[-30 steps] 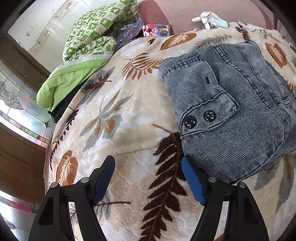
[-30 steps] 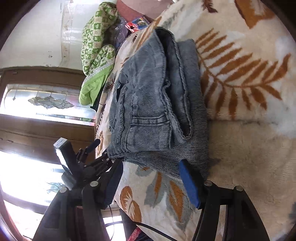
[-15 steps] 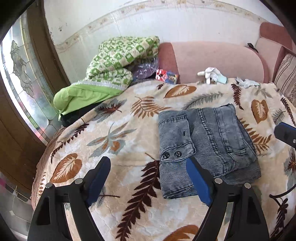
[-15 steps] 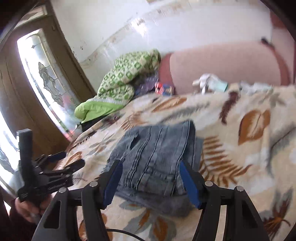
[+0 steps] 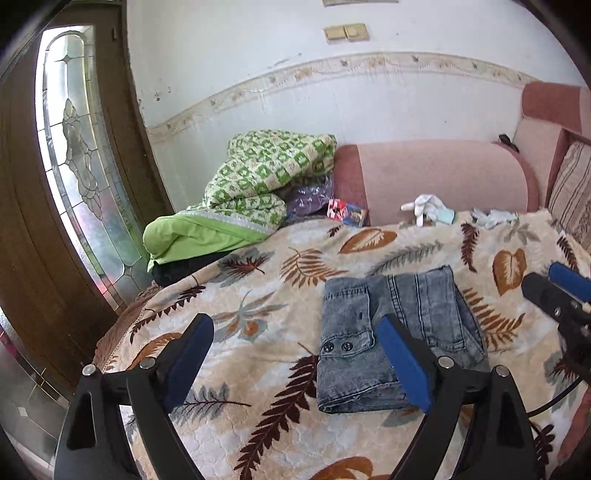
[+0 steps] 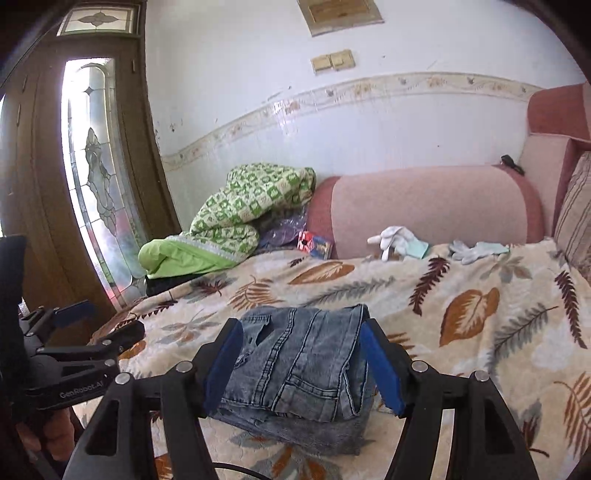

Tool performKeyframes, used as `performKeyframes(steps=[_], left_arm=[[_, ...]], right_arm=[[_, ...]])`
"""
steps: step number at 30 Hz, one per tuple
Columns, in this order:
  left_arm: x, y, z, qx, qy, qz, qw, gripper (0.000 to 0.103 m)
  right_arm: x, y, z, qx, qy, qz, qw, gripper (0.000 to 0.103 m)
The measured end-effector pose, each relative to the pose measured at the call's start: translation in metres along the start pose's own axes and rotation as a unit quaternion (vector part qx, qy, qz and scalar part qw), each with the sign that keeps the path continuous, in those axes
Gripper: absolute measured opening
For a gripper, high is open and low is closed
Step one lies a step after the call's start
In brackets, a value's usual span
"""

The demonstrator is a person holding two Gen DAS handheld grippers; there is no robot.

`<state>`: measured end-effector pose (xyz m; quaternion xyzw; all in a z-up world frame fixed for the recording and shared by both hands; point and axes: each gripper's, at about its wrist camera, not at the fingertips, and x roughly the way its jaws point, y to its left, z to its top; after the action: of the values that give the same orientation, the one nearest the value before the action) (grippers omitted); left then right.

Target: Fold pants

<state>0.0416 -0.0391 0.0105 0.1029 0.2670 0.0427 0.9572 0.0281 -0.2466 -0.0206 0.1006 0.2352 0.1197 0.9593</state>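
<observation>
The folded pants (image 5: 399, 339) lie on the blanket (image 5: 266, 373) that covers the sofa seat. Behind them, the gloves (image 5: 428, 208) rest against the backrest (image 5: 443, 177). Left of the backrest a small box (image 5: 349, 213) sits beside the bundled quilt (image 5: 258, 184). The door (image 5: 74, 184) stands at far left.

A leaf-print blanket (image 5: 258, 369) covered the bed. At its far left corner lay a green checked quilt (image 5: 269, 173) heaped on a lime sheet (image 5: 192, 236). Beside the quilt sat a purple bag (image 5: 306, 195) and a small red box (image 5: 347, 212) (print unreadable). White gloves (image 5: 428, 208) rested against the pink bolster (image 5: 443, 177). A glass-paned door (image 5: 74, 166) stood left, with switches (image 5: 345, 32) on the wall.
</observation>
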Motion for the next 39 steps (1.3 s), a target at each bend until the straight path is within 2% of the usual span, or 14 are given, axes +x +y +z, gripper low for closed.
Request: performKeyframes(steps=[5,16,19,23,34,39], left_arm=[[-0.015,0.001,0.007,-0.01,-0.018,0.0,0.9998,0.092],[-0.03,0.001,0.012,-0.019,-0.031,-0.007,0.9993,0.092],[-0.033,0.001,0.012,-0.017,-0.04,0.009,0.999,0.103],[-0.039,0.003,0.013,-0.019,-0.059,0.013,0.998,0.103],[-0.036,0.008,0.015,-0.029,-0.054,0.006,0.9981,0.103],[-0.033,0.014,0.014,-0.04,-0.046,-0.016,0.998,0.103]], right_arm=[[-0.008,0.005,-0.001,0.002,-0.006,0.004,1.0,0.071],[-0.007,0.013,-0.009,-0.002,-0.002,0.006,1.0,0.072],[-0.004,0.01,-0.01,0.001,0.0,0.001,1.0,0.072],[-0.001,0.008,-0.011,0.007,0.007,-0.005,1.0,0.072],[0.002,0.007,-0.012,0.005,0.007,-0.01,1.0,0.072],[0.002,0.006,-0.014,0.006,0.004,-0.015,1.0,0.072]])
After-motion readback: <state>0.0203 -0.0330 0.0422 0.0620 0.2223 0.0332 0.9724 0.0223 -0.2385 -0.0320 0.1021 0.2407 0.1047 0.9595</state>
